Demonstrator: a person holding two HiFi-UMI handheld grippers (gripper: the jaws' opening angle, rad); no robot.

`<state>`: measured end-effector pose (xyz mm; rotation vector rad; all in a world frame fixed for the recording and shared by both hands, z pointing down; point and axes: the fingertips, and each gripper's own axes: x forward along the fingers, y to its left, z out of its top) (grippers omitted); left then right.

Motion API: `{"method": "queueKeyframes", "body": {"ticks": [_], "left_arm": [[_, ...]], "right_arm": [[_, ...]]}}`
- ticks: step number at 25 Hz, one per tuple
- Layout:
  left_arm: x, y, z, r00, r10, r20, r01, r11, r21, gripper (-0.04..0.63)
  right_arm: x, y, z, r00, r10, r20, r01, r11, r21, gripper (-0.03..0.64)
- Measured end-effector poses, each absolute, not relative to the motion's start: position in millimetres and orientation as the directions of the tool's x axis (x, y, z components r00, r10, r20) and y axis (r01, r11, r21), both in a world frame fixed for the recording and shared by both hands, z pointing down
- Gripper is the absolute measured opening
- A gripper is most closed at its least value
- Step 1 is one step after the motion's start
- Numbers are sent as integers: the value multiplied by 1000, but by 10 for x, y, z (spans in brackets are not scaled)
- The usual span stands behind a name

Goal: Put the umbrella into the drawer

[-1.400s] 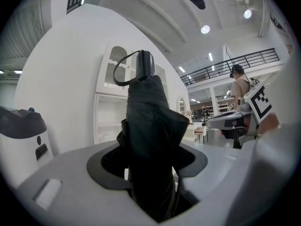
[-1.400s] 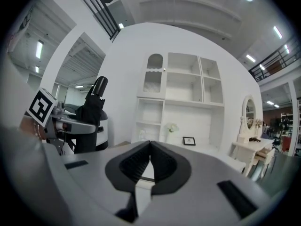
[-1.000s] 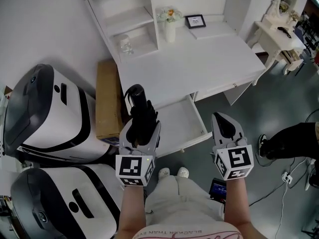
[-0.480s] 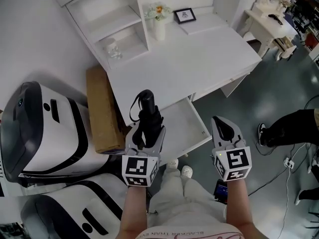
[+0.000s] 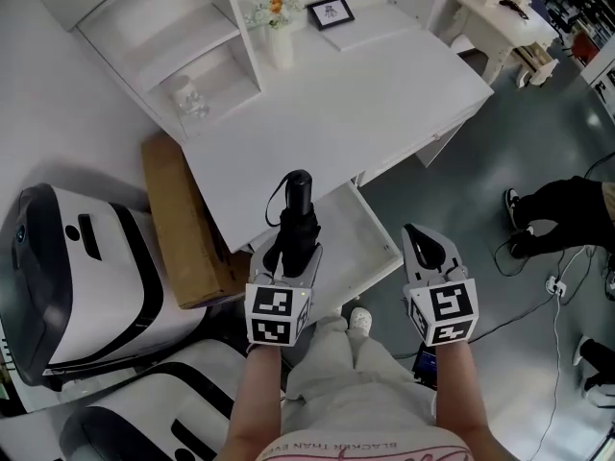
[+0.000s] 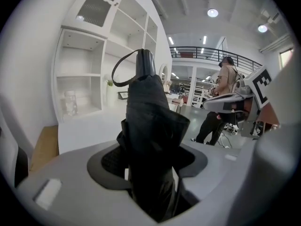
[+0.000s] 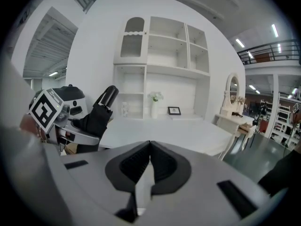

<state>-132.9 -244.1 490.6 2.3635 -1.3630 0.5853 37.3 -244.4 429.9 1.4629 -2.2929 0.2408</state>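
Head view, from the left: two white, black-banded machines (image 5: 67,277) stand left of the white desk (image 5: 384,94), and a brown cardboard box (image 5: 183,224) lies against the desk's left side. A white shelf unit (image 5: 163,36) stands on the desk's left end with a glass jar (image 5: 185,99) in its lower compartment.

At the desk's front edge the left gripper (image 5: 290,251) has its jaws clamped on the folded black umbrella (image 5: 296,221). The left gripper view shows the pads pressing the fabric from both sides. The handle, with its wrist loop, points away from the person towards the desk. The umbrella is held over the left part of the open drawer (image 5: 370,243), which is pulled out from the desk's front. It is not in the drawer.

At the back of the desk stand a white vase of flowers (image 5: 277,32) and, to its right, a small picture frame (image 5: 330,12).

Off the desk's front right, beside the drawer, the right gripper (image 5: 423,238) hangs with its jaws closed together on nothing. Right of the desk, a person's dark trouser leg and shoe (image 5: 548,214) show on the grey floor.
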Motion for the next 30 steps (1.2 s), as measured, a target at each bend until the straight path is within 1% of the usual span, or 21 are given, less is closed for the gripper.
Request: {"method": "queueKeyframes", "body": {"ticks": [5, 11, 17, 22, 30], "left_arm": [[-1251, -2457, 5219, 456, -655, 602, -861, -497, 111, 258], [-1114, -2451, 5553, 464, -572, 677, -846, -513, 146, 258], [-990, -2419, 5831, 474, -482, 737, -823, -540, 176, 258], [-956, -2397, 6057, 472, -413, 779, -811, -549, 200, 258], [-909, -2351, 6440, 464, -301, 833, -794, -558, 241, 258]], "right_arm": [[377, -2445, 4420, -369, -809, 458, -892, 447, 70, 8], [452, -2503, 4569, -365, -793, 489, -895, 443, 51, 8], [522, -2598, 4622, -358, -787, 502, -903, 428, 28, 8], [568, -2660, 4666, -355, -787, 504, -920, 390, -38, 8], [627, -2652, 4877, -323, -778, 538, -939, 332, -84, 8]]}}
